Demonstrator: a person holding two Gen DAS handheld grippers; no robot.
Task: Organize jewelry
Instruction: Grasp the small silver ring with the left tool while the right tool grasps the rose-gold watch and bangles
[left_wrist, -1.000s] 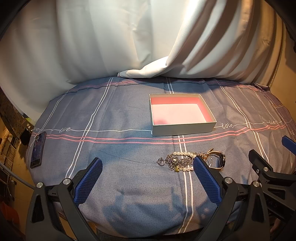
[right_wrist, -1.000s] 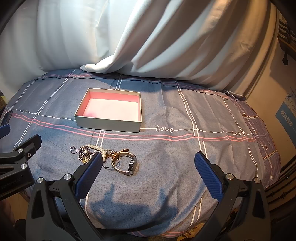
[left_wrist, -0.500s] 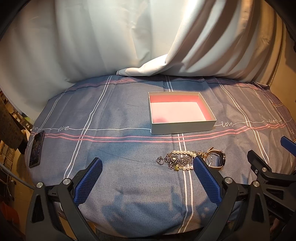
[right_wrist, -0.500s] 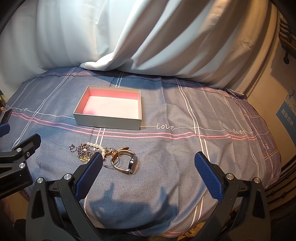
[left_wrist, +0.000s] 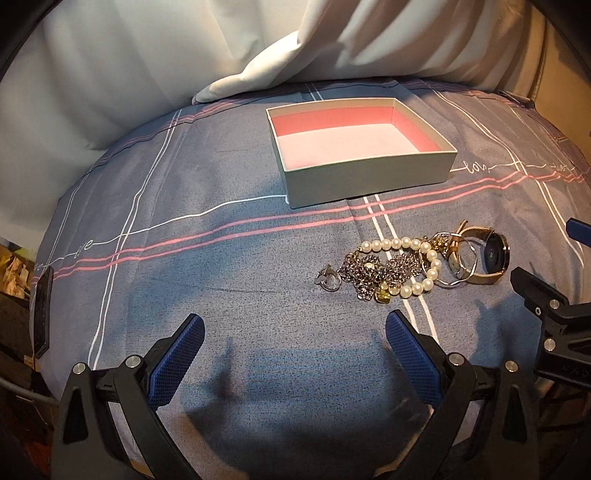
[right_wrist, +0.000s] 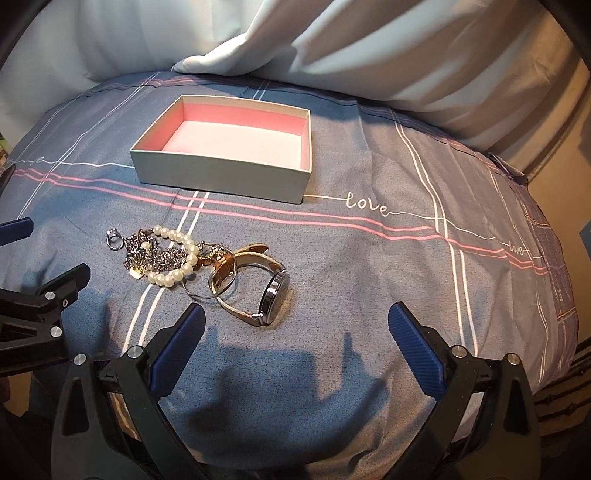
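An open grey box (left_wrist: 369, 182) with a pink lining sits on the bed; it also shows in the right wrist view (right_wrist: 221, 177) and is empty. In front of it lies a tangled jewelry pile: a pearl bracelet (left_wrist: 417, 266) (right_wrist: 177, 258), silver chains (left_wrist: 369, 273) (right_wrist: 151, 254), a small ring (left_wrist: 327, 278) (right_wrist: 115, 238), a bangle (right_wrist: 221, 275) and a wristwatch (left_wrist: 493, 256) (right_wrist: 273, 295). My left gripper (left_wrist: 295, 332) is open and empty, just in front of the pile's left end. My right gripper (right_wrist: 297, 325) is open and empty, just in front of the watch.
The blue-grey striped bedsheet (right_wrist: 369, 258) covers the bed. White curtain cloth (left_wrist: 258, 77) hangs behind the box. A dark phone (left_wrist: 42, 314) lies at the bed's left edge. The bed drops away at the right edge (right_wrist: 554, 314).
Both grippers have moved forward and lower toward the jewelry pile and the box, which now look larger. Both stay open. Nothing on the bed has moved.
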